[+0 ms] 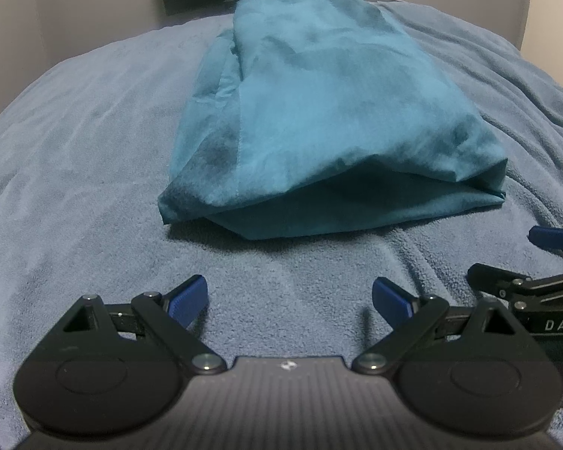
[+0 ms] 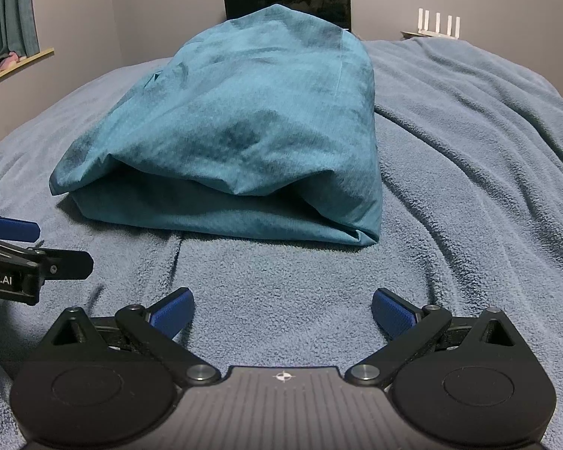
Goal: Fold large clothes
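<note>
Two spread claws (image 1: 289,302) (image 2: 283,311), folded garment (image 1: 319,112) ahead

You are looking at matt teal woven cloth garment (image 1: 319,112), lying on fuzzy blue fleece blanket (image 1: 75,187); left gripper (image 1: 289,302) showing matt black plastic, ribbed blue pads (image 1: 189,300).

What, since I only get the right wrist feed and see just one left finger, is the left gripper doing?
Observer: The left gripper is open and empty, over the blue blanket, short of the teal garment.
Operator: And the garment's left side?
Observer: Several layers lie bunched and creased along that side, not squared up, and a stitched seam runs down the top layer.
</note>
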`<state>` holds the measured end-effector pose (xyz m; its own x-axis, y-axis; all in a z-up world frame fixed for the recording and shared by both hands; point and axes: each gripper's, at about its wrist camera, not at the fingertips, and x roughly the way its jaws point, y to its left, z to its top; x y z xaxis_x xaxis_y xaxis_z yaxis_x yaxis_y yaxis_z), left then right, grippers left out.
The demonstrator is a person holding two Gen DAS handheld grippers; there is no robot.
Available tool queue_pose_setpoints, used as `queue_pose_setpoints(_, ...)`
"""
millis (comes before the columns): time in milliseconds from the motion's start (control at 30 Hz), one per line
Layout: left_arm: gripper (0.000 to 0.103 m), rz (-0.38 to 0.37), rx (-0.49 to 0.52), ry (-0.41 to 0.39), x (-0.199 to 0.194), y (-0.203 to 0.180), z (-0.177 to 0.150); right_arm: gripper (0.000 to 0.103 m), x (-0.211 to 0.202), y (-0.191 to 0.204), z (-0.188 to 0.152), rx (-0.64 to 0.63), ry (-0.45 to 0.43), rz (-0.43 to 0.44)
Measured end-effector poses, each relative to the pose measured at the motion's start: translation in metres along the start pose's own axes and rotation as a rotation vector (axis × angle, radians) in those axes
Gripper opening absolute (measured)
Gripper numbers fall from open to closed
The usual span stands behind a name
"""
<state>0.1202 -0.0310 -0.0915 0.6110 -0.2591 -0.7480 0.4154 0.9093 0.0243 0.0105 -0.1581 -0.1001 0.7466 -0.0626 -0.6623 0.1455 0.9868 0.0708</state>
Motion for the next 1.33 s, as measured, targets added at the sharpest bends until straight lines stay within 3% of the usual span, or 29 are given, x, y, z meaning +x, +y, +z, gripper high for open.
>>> queue_pose_setpoints(833, 0.101, 0.024, -0.003, 0.009, 0.0016, 0.0032, 0.0009, 0.103, 0.0011, -0.0001, 0.0004, -0.001, 0.005, 0.001)
queue_pose_setpoints(1333, 0.101, 0.002, 0.009, 0.018, 0.0049, 0.0031, 0.0012, 0.103, 0.0013, -0.0002, -0.0006, -0.001, 0.007, 0.001)
